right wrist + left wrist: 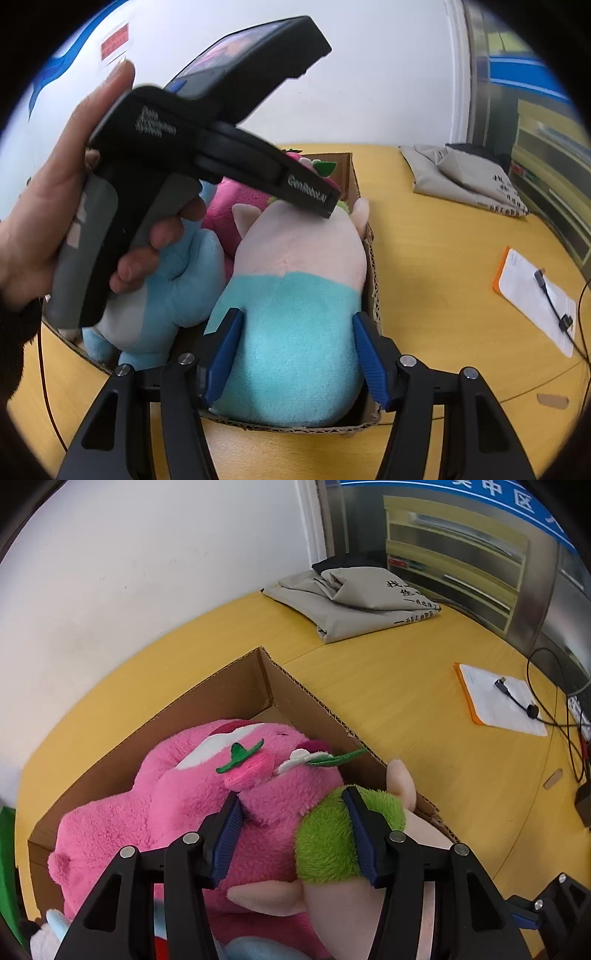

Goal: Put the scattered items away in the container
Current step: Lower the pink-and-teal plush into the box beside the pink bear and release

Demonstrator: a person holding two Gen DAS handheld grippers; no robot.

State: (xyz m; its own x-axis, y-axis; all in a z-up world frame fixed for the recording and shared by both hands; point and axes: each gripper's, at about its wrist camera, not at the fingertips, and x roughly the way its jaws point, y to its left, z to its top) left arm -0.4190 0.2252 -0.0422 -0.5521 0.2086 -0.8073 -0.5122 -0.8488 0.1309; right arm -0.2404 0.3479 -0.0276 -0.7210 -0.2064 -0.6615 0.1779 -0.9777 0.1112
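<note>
Left wrist view: the left gripper (295,819) had its jaws apart over a pink plush (177,805) and a green-tufted doll (328,842) inside the cardboard box (236,686). The right gripper (295,350) straddled that doll's turquoise body, pads at its sides; grip uncertain.

I see a yellow wood-grain table (388,686), an open cardboard box (236,686) sitting on it, folded grey cloth (351,602) at the far edge by the wall, an orange-edged notepad (495,698) with a black cable (517,698) lying across it
</note>
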